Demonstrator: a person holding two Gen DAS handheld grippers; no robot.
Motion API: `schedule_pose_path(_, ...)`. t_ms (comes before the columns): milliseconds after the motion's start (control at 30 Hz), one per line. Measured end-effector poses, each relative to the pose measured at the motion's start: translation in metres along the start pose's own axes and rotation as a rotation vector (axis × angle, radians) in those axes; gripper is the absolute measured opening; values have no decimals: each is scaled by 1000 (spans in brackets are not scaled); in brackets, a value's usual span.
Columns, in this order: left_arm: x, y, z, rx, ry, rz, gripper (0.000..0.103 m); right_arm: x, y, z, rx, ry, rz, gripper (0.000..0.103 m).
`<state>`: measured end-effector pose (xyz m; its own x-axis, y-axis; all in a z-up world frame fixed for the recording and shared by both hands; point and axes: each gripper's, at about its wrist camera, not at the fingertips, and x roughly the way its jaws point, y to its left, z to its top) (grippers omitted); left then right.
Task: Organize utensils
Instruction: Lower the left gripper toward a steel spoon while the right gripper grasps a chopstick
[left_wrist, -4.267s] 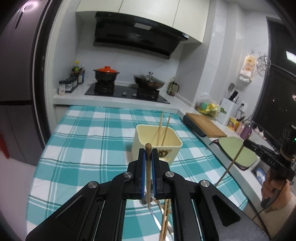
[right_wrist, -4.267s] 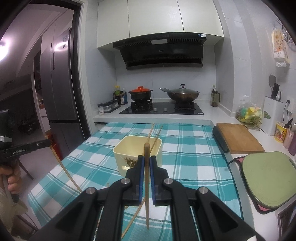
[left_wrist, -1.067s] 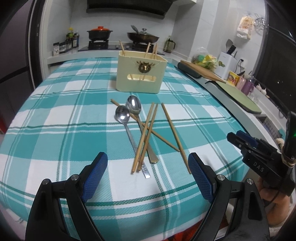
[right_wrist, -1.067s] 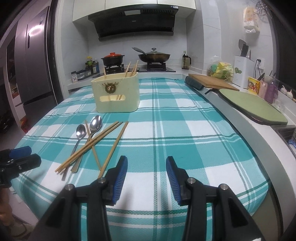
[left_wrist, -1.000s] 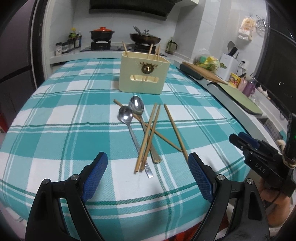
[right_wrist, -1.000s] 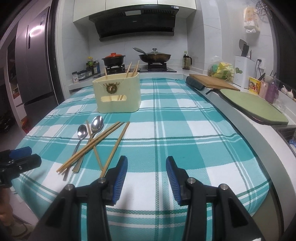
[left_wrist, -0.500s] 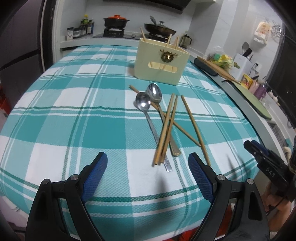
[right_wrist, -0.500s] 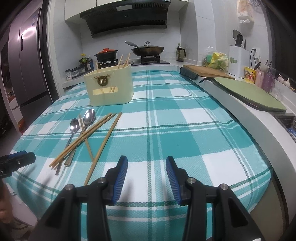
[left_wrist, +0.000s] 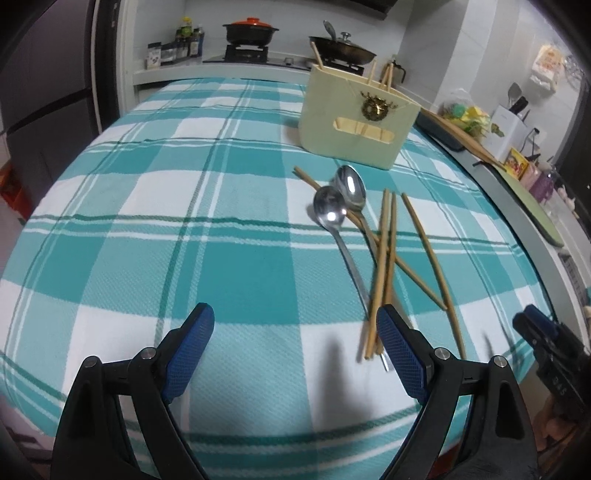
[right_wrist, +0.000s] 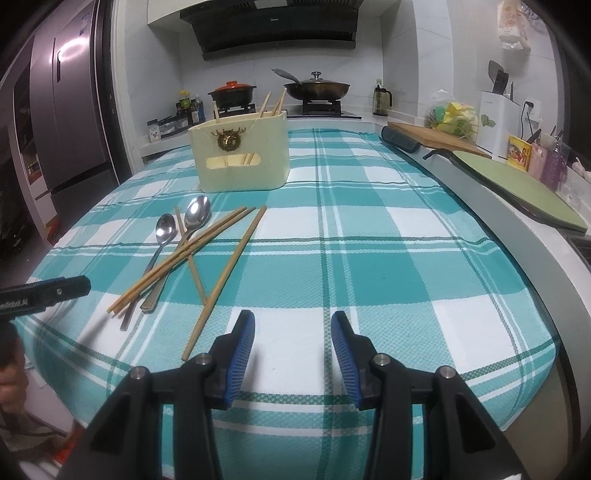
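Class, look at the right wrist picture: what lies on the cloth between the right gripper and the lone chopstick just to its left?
Nothing: in the right wrist view, only bare checked tablecloth lies between the right gripper and the lone chopstick.

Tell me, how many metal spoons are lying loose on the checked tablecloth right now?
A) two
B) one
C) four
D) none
A: two metal spoons lie side by side on the tablecloth, their handles under loose chopsticks, in front of the cream utensil holder.
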<state>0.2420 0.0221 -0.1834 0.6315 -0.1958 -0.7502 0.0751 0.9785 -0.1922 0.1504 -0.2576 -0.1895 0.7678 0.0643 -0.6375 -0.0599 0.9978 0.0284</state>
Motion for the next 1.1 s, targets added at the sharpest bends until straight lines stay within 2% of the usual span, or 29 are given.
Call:
schedule_pose_path(167, 38, -8, 33, 41, 78, -10, 91, 0, 2, 0, -5, 1, 3, 44)
schedule_pose_path(267, 59, -19, 43, 90, 86, 37, 91, -2, 4, 0, -13, -6, 2, 44)
schedule_pose_path(433, 87, -33, 42, 160, 115, 137, 91, -5, 4, -2, -23, -11, 1, 44)
schedule_pose_path(633, 82, -21, 35, 154, 89, 171, 98, 0, 1, 4, -24, -3, 10, 44)
schedule_pose_path(800, 76, -5, 31, 127, 86, 172, 99, 37, 10, 31, -57, 96, 83, 44)
schedule_pose_path(967, 70, 5, 28, 117, 88, 185, 99, 94, 31, 61, -64, 221, 161, 44)
schedule_pose_path(1067, 67, 11, 25, 114, 89, 187, 100, 123, 49, 64, -115, 279, 165, 41)
schedule_pose_path(1100, 66, 13, 25, 113, 88, 190, 100, 123, 53, 65, -146, 253, 144, 37)
